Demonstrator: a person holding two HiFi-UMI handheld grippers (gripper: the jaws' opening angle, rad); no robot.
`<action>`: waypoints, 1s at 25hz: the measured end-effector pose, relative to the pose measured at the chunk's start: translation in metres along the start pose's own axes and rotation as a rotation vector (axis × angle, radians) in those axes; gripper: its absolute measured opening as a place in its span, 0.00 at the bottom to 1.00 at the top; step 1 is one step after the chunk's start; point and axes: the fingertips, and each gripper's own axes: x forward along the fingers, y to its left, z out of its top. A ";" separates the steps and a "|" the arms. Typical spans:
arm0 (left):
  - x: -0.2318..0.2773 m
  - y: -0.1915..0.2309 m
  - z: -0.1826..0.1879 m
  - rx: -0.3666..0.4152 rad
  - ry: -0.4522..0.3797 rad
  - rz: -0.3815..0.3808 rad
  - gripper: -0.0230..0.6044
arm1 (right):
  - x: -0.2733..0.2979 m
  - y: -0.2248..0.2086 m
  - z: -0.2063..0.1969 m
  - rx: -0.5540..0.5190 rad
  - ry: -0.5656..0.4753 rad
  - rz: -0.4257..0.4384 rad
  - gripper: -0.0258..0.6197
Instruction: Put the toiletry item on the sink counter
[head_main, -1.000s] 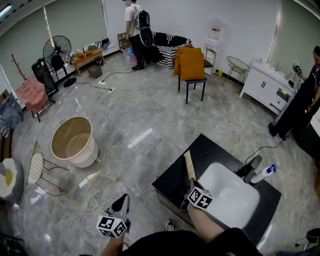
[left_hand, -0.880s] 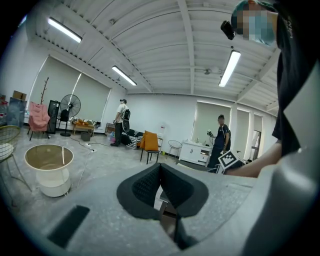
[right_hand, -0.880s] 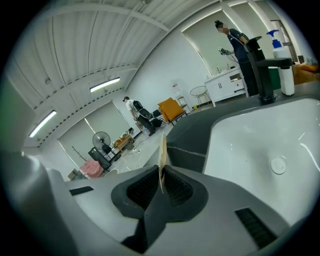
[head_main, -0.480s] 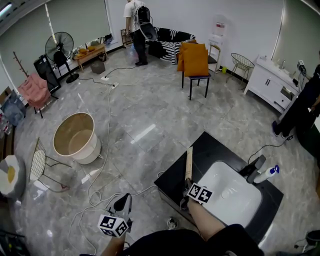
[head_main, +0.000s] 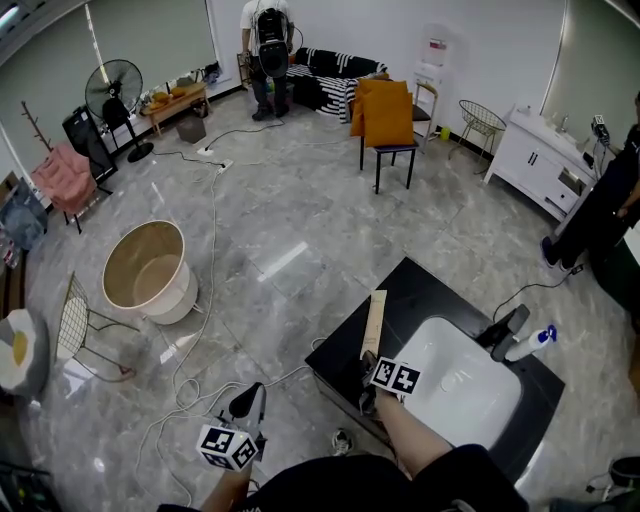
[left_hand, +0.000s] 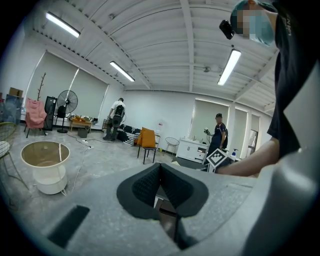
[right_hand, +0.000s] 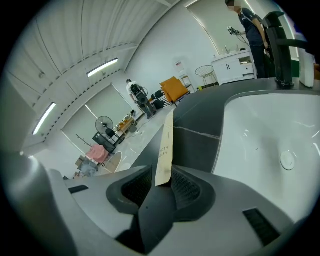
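A long, flat tan toothbrush box (head_main: 374, 322) lies along the left strip of the black sink counter (head_main: 420, 292), beside the white basin (head_main: 462, 388). My right gripper (head_main: 367, 368) is at the box's near end. In the right gripper view the box (right_hand: 165, 142) stands between the pads, which have just been opening and no longer press on it; the right gripper (right_hand: 162, 181) is open. My left gripper (head_main: 248, 402) hangs over the floor, left of the counter. In its own view the left gripper (left_hand: 160, 176) has its pads together with nothing between them.
A black faucet (head_main: 505, 330) and a white spray bottle (head_main: 530, 343) stand at the basin's far right. On the floor are a round tub (head_main: 150, 275), a wire chair (head_main: 72, 330) and cables (head_main: 205, 330). A person (head_main: 600, 205) stands at the right by a white cabinet (head_main: 535, 165).
My right gripper has sunk a little towards the counter with the box, and its jaws have spread apart. The left gripper has stayed put.
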 end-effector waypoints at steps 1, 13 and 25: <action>0.001 -0.001 0.000 -0.001 0.001 -0.003 0.05 | 0.000 0.000 -0.001 -0.004 0.010 -0.002 0.25; -0.003 -0.009 -0.001 0.003 0.008 -0.051 0.05 | -0.007 0.023 -0.017 -0.037 0.059 0.066 0.34; -0.024 -0.027 -0.006 0.020 0.011 -0.130 0.05 | -0.064 0.031 -0.021 -0.195 -0.093 0.024 0.09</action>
